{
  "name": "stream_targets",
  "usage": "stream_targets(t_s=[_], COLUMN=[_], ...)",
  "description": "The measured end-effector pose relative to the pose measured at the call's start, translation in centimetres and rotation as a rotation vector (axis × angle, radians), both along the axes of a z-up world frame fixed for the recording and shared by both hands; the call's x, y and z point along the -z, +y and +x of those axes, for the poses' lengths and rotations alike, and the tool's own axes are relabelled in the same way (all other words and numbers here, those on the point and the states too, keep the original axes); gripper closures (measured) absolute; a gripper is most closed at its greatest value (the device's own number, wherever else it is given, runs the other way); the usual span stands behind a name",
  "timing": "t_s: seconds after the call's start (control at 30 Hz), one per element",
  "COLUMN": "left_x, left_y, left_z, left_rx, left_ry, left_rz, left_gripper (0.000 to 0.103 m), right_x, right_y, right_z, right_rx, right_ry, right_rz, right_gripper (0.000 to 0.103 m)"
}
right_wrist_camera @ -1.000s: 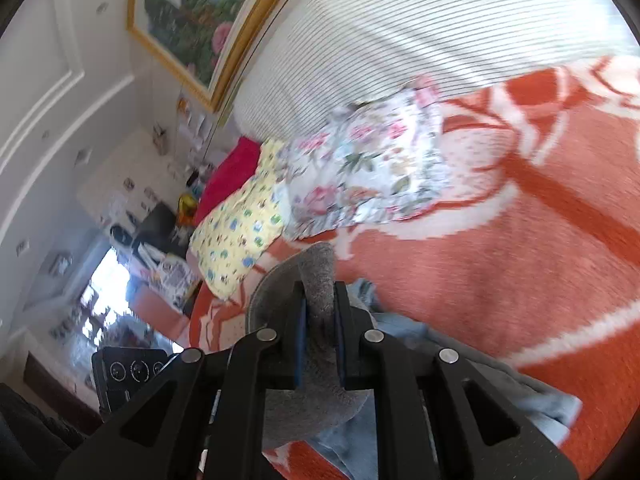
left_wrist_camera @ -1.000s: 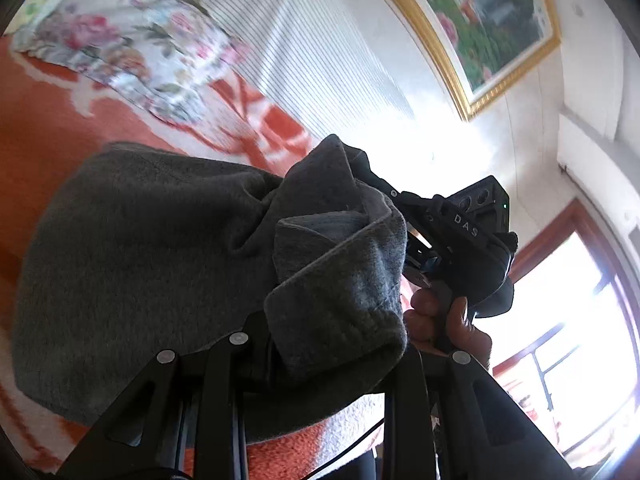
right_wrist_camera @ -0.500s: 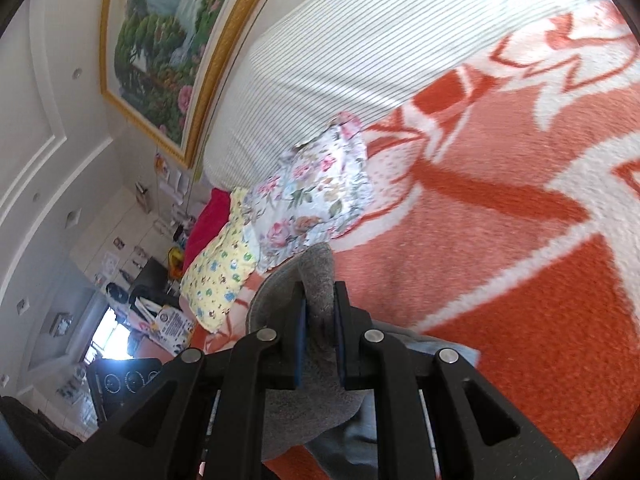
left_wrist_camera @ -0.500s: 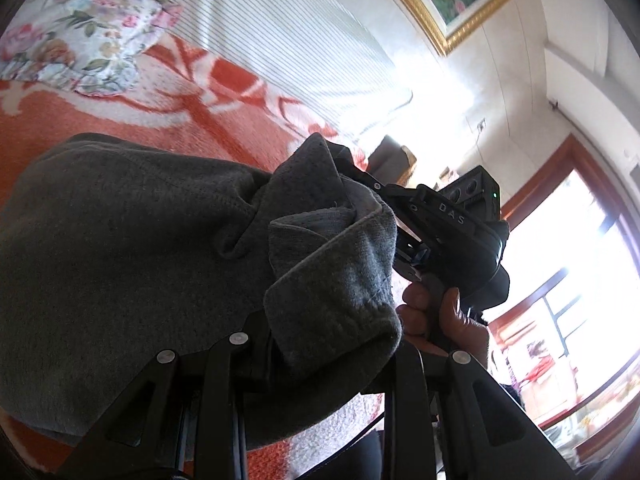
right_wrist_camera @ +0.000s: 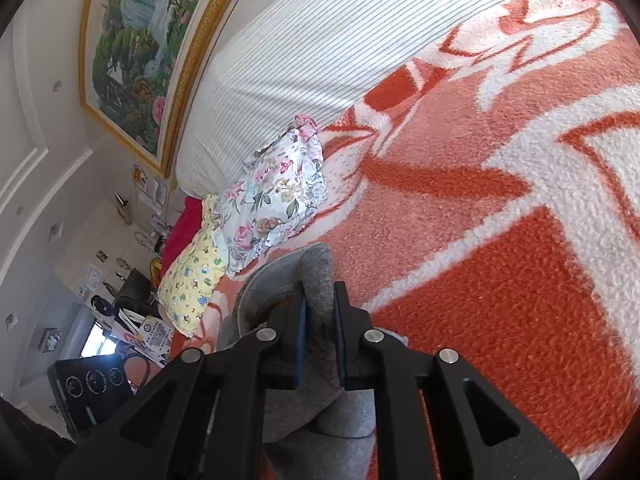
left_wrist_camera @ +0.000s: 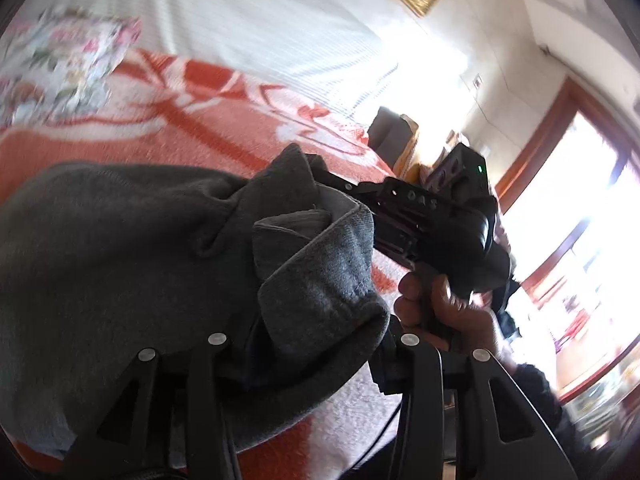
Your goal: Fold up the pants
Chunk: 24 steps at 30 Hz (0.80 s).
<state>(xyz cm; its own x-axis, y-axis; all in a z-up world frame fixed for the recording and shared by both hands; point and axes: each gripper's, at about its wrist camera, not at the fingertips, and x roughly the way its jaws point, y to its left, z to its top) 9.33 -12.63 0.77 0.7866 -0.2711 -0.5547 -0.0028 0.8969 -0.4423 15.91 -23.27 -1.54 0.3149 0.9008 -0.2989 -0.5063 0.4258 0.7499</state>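
Note:
The dark grey pants (left_wrist_camera: 120, 264) hang bunched over the orange-and-white blanket (left_wrist_camera: 208, 120), held up at one edge by both grippers. My left gripper (left_wrist_camera: 308, 340) is shut on a thick fold of the grey cloth, which hides its fingertips. My right gripper (right_wrist_camera: 319, 312) is shut on a grey hem (right_wrist_camera: 316, 264) pinched between its blue pads. The right gripper also shows in the left wrist view (left_wrist_camera: 436, 216), held in a hand just right of the cloth.
A floral pillow (right_wrist_camera: 276, 196) and a yellow printed pillow (right_wrist_camera: 192, 284) lie at the bed's head by a striped white headboard cushion (right_wrist_camera: 320, 48). A framed landscape painting (right_wrist_camera: 136, 40) hangs above. A bright window (left_wrist_camera: 580, 232) is to the right.
Both grippers have swung with the pants toward the right side of the bed. The pillows have slid left in the left wrist view, and more open blanket shows in the right wrist view.

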Motion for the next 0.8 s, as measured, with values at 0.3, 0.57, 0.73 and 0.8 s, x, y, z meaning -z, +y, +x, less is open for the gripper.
stream_targets(t_s=[0.3, 0.57, 0.73, 0.8], left_x=[0.5, 0.3, 0.1, 0.0], left_y=[-1.9, -4.8, -6.2, -6.0], left_z=[0.7, -1.4, -3.5, -4.4], left_rx=[0.012, 0.106, 0.187, 0.188], left_ry=[-0.026, -0.035, -0.042, -0.041], left_rz=[0.114, 0.154, 0.149, 0.150], left_gripper=[0.050, 0.028, 0.028, 0.028], right_x=[0.4, 1.3, -0.3, -1.1], right_y=[-0.3, -3.9, -5.9, -6.1], right_z=[1.1, 0.0, -1.9, -2.5], right_rx=[0.005, 0.128, 0.171, 0.176], right_ry=[-0.024, 0.046, 0.026, 0.010], right_rz=[-0.011, -0.050, -0.096, -0.117], right_gripper=[0.088, 0.074, 0.074, 0.065])
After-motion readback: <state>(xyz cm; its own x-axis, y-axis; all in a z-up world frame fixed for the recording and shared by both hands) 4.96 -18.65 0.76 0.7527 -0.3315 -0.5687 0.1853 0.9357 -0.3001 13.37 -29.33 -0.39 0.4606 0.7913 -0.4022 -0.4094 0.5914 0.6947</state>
